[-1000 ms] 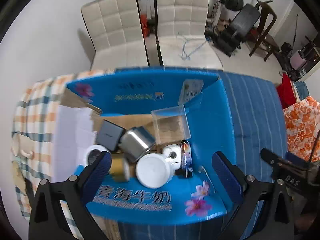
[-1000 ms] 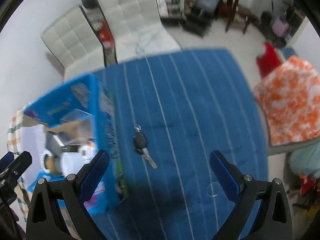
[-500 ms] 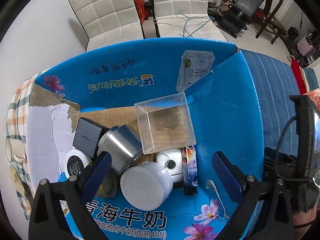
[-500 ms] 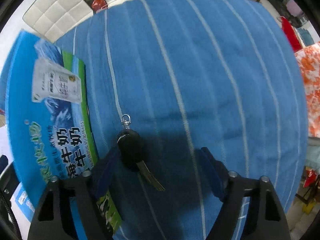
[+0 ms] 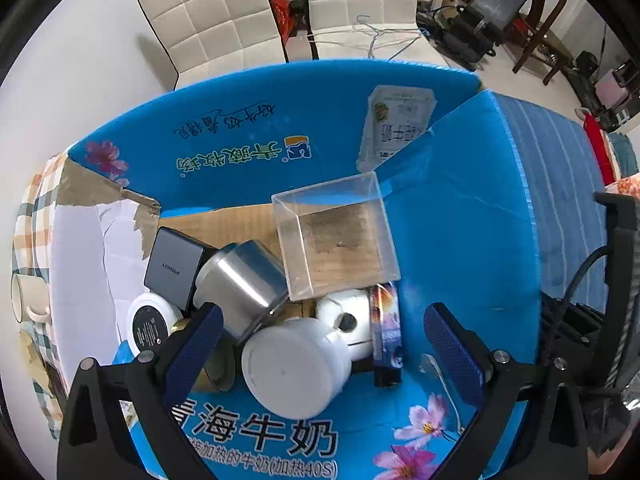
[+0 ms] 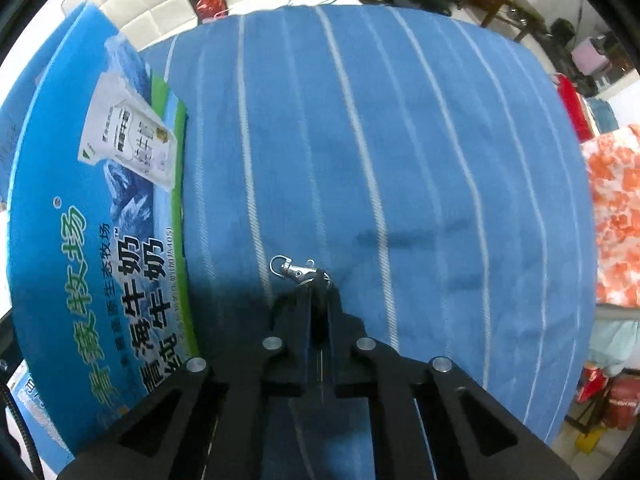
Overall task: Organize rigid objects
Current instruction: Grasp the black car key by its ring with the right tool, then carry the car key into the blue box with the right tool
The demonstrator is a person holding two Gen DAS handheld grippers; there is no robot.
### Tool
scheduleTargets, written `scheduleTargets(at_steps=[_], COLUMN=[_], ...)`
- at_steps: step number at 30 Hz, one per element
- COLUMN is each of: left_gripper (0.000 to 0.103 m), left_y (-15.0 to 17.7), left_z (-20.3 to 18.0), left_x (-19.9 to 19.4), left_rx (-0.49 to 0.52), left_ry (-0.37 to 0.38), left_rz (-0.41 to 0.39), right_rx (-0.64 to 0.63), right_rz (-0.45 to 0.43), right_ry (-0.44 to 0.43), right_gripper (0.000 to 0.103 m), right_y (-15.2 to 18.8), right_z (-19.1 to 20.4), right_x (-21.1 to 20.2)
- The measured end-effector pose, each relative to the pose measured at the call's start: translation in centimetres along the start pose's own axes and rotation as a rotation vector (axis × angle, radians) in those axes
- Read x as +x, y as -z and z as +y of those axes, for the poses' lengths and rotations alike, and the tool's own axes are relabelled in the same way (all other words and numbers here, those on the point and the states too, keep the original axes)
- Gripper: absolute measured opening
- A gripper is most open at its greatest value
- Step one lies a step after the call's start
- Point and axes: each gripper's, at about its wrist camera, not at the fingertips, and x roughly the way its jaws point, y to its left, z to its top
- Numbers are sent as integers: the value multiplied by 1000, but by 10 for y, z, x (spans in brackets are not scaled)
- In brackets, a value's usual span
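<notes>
My right fingers (image 6: 319, 292) are fully closed on the key (image 6: 298, 271), left fingers (image 5: 320, 344) spread empty; a thin grip may slip when lifted toward the box (image 6: 60, 216).

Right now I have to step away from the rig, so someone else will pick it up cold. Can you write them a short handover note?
Right gripper: shut on the car key on the blue striped cloth, beside the blue milk box; the key's metal clasp sticks out ahead of the fingertips.
Left gripper: open, empty, above the box's inside.
Already in the box: clear plastic box, steel cup, white jar, dark charger, and other small items.
Done: key gripped.
Left: lift the key and drop it into the box.
</notes>
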Motion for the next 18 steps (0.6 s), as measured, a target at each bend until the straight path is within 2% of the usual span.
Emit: scheduleTargets(at_steps=[4,7,11,12,14,18], left_gripper=[103,103,103,103,103,103], left_y=[14,29,42,43,43,31], left_z=[-2,1,20,28,44,92], left_x=[-18,-38,-68,-76,-88,-102], left_rx=[-6,-28,-82,-93,-111,-162], left_ry=[43,82,126,129,111,67], left_rz=[-50,-90,-130,-143,-164,-204], right_rx=[41,34,-21,-33,-77,-139], right_rz=[-74,-154,-272,-290,-343,-360], right_ry=[-18,-34,-69,-74,-106,-191], right_gripper=[7,7,7,7,7,7], right_y=[7,15,25,26,31,19], right_z=[-10,-9,13,9,27,65], right_x=[-34,-75,-142,-155,-189,-219])
